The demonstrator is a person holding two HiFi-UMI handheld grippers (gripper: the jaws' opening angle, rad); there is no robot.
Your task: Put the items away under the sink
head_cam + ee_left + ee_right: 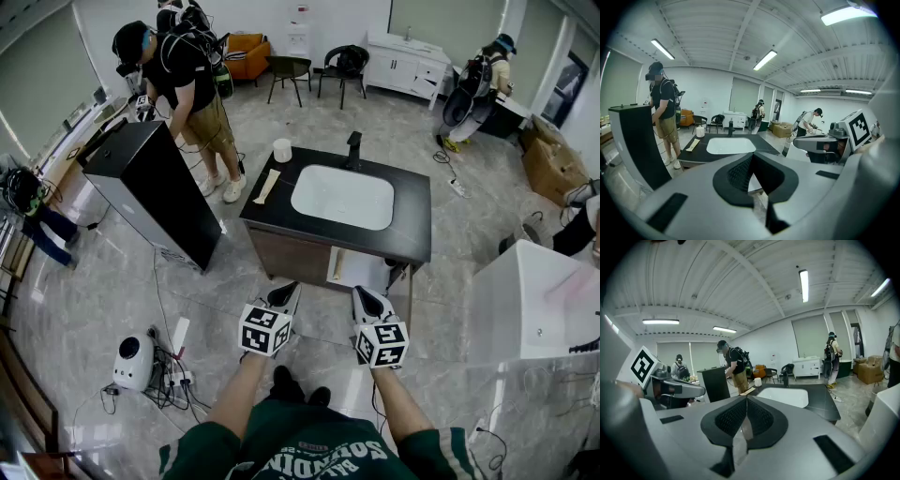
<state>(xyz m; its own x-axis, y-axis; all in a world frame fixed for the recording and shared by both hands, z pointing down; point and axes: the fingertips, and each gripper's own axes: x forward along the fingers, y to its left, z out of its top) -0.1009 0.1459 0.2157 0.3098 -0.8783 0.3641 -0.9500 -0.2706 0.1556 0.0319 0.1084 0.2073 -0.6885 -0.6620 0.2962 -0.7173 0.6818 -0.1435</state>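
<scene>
The left gripper [751,157] had its jaws clenched together, ribbed pads meeting with nothing between them. The right gripper [746,400] was likewise pressed shut and empty.

Neither touched the task's things, which lay well ahead on the sink cabinet [292,259]. A white roll [282,150] stood upright at the far left corner of the black countertop [413,217]. Just in front of it a flat, pale beige strip [267,187] lay along the left edge, one end near the rim. The white basin [342,197] filled the middle of the top, with a black faucet [353,148] behind it. Below the counter the front showed a brown panel on the left and a pale part to the right, but what that part was could not be made out.

Grey tiled floor [112,300] lay open between the grippers and the cabinet front. To the left a tall black unit [155,192] stood near the counter's corner, with a person [192,89] bent over it. A white box [530,300] stood to the right. A small white device [136,361] with cables sat on the floor at the lower left.

In the head view the two grippers hung side by side, left [287,292] and right [365,294]. Both were aimed at the cabinet front and dipped slightly downward, with the forearms reaching straight out from the body.
</scene>
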